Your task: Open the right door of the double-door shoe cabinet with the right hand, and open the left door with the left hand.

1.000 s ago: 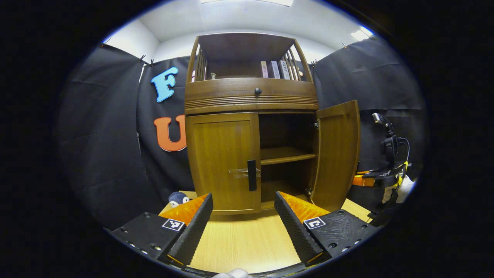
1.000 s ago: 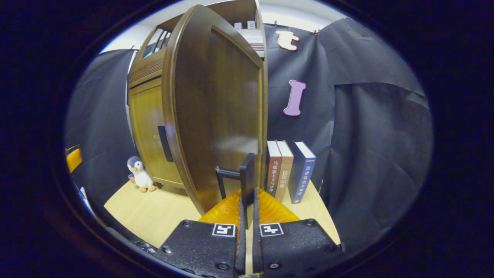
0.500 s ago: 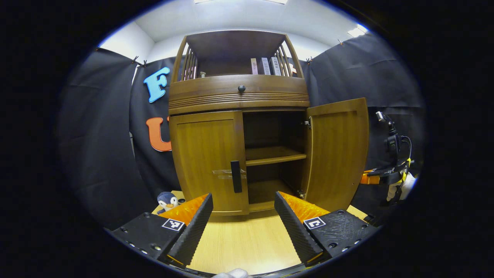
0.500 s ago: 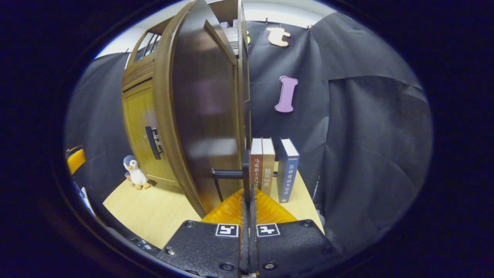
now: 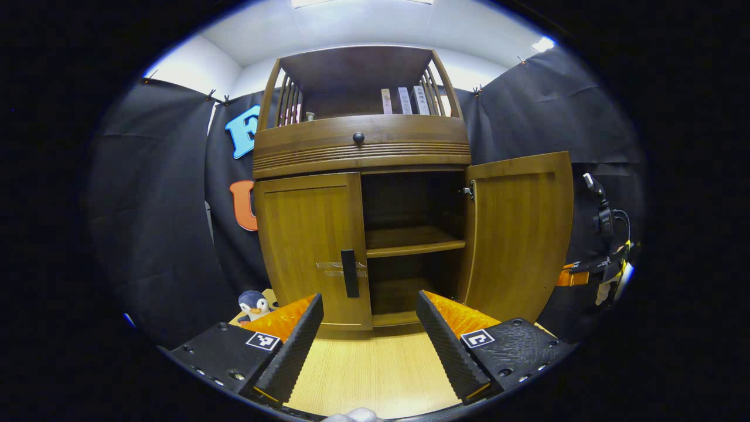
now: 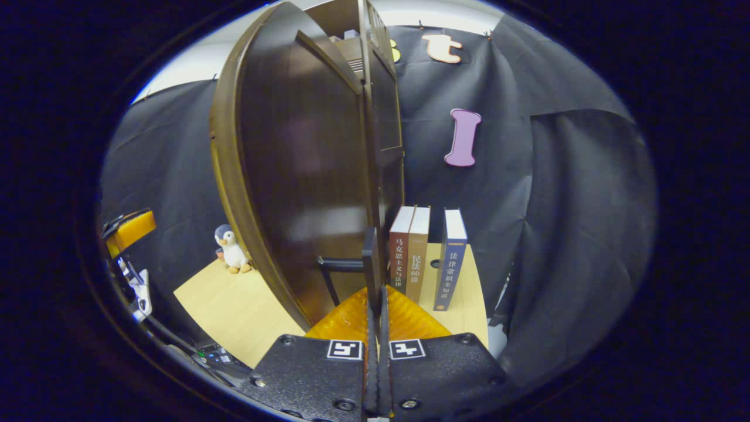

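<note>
The right tool (image 6: 375, 305) is clamped on the dark handle (image 6: 369, 261) of the right door (image 6: 304, 176), its two fingers pressed together around the bar, and that door stands swung well out from the shoe cabinet (image 5: 360, 146), its inner face turned to the left gripper view (image 5: 518, 234). The left tool (image 5: 369, 325) hangs with its fingers wide apart over the counter (image 5: 375, 369), holding nothing, aimed at the left door (image 5: 310, 246), which is shut, its dark handle (image 5: 349, 273) near the inner edge. So the first step looks about done (the door may have a little swing left), and the step to come is the left door: I judge the left tool must go forward, take the handle between its fingers, close, then pull along an arc toward its own side. Room matters here: books (image 6: 425, 258) stand just beside the open door's outer edge, so more swing there could knock them. On the left, a toy penguin (image 5: 253, 305) sits near the cabinet's corner, within the coming door's sweep as far as I can tell.
</note>
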A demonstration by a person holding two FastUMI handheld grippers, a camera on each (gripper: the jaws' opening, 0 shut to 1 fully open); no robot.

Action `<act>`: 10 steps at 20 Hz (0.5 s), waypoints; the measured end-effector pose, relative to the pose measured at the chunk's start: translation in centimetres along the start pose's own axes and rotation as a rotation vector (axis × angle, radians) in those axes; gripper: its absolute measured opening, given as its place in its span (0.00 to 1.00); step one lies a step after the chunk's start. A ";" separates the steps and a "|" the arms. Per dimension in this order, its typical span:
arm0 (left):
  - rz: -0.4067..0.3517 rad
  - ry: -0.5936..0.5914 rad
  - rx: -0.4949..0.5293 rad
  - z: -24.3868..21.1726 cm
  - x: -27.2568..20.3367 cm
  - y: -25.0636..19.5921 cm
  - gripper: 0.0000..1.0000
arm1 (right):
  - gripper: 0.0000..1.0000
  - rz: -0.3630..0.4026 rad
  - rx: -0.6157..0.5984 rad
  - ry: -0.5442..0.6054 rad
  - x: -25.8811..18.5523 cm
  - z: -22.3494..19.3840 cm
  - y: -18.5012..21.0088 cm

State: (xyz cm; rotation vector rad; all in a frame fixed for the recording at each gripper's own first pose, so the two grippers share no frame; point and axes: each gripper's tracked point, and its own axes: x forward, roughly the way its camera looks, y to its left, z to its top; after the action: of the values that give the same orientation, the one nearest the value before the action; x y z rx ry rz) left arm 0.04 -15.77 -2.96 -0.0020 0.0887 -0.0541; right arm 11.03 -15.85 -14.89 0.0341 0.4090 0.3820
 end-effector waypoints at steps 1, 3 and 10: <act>0.012 -0.001 0.000 0.0 0.0 0.2 0.96 | 0.04 0.004 -0.013 0.004 0.0 0.0 0.0; 0.033 0.002 0.001 -0.1 0.1 0.7 0.96 | 0.04 0.013 -0.017 0.004 0.0 -0.2 0.1; 0.039 -0.005 -0.014 0.4 1.2 3.6 0.96 | 0.68 -0.107 0.029 -0.030 -4.0 -0.1 -2.4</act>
State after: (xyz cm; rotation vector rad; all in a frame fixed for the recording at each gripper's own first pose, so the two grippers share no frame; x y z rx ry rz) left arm 1.50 -12.29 -2.66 -0.0146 0.0843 -0.0143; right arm 8.46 -19.53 -13.74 0.0460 0.3845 0.2695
